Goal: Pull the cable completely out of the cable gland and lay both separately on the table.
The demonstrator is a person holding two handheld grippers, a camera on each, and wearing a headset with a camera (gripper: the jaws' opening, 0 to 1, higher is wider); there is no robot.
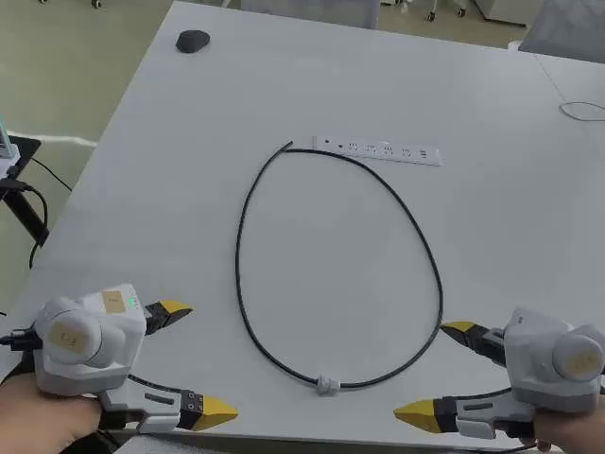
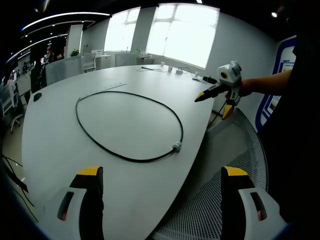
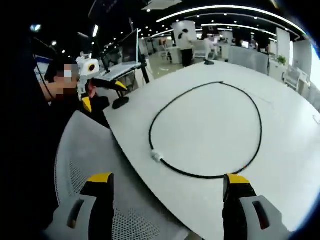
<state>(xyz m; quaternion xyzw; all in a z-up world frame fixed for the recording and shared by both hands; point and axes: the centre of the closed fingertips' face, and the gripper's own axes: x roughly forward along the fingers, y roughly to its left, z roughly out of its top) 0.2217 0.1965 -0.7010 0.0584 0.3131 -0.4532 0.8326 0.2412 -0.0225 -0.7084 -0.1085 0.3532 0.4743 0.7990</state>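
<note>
Two grippers hang low over the near edge of the table [image 1: 284, 85], the left gripper [image 1: 198, 357] and the right gripper [image 1: 435, 371], each with its jaws spread wide and holding nothing. Between them lies the black cable [image 1: 238, 255], bent into one big loop whose two ends come close together just beside a white power strip [image 1: 378, 149] at the far side. The small pale cable gland [image 1: 327, 384] is still threaded on it at the nearest point of the loop, close to the table's edge, so nothing has been separated yet. The main risk, as I judge it, is that the gland sits about midway along the cable, so a long stretch has to slide through it. If only the cable is pulled while the gland is held loosely, the whole loop will probably drag across the table instead of coming free. The gland looks small and smooth, and a pinch that lands off-centre could squirt it out and over the near edge to the floor. A hard tug could also whip the loose end into the power strip.
</note>
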